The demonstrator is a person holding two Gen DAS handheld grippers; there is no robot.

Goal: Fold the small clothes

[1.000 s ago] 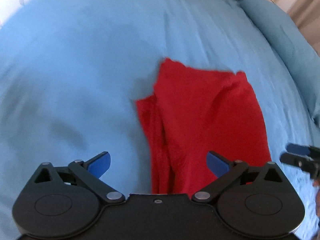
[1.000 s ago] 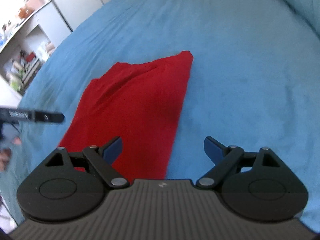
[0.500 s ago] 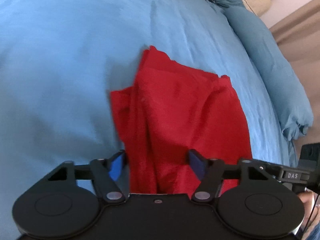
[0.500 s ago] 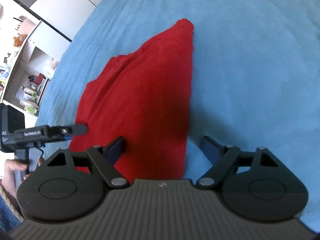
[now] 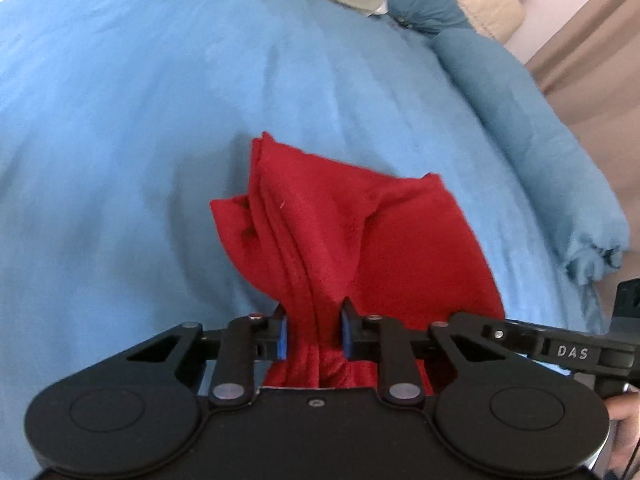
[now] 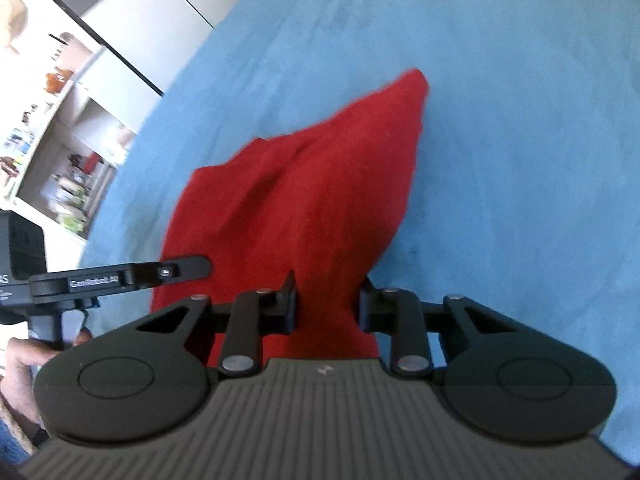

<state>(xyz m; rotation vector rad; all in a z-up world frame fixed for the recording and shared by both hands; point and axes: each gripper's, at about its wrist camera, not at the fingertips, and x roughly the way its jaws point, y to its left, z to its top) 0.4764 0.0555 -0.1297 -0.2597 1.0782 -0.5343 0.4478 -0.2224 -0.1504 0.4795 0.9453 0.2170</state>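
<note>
Red garment (image 5: 344,240) bunched between each closing hand-held gripper's (image 5: 313,336) jaws.

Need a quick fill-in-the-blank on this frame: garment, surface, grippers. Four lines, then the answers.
1. The crumpled cloth garment is coloured ____.
2. It lies on a bed cover coloured ____.
3. The left gripper, jaws closing, has bunched ____ fabric between its blue pads.
4. In the right wrist view, the right gripper, jaws closing, straddles the garment's near ____.

Answers: red; blue; red; edge
</note>
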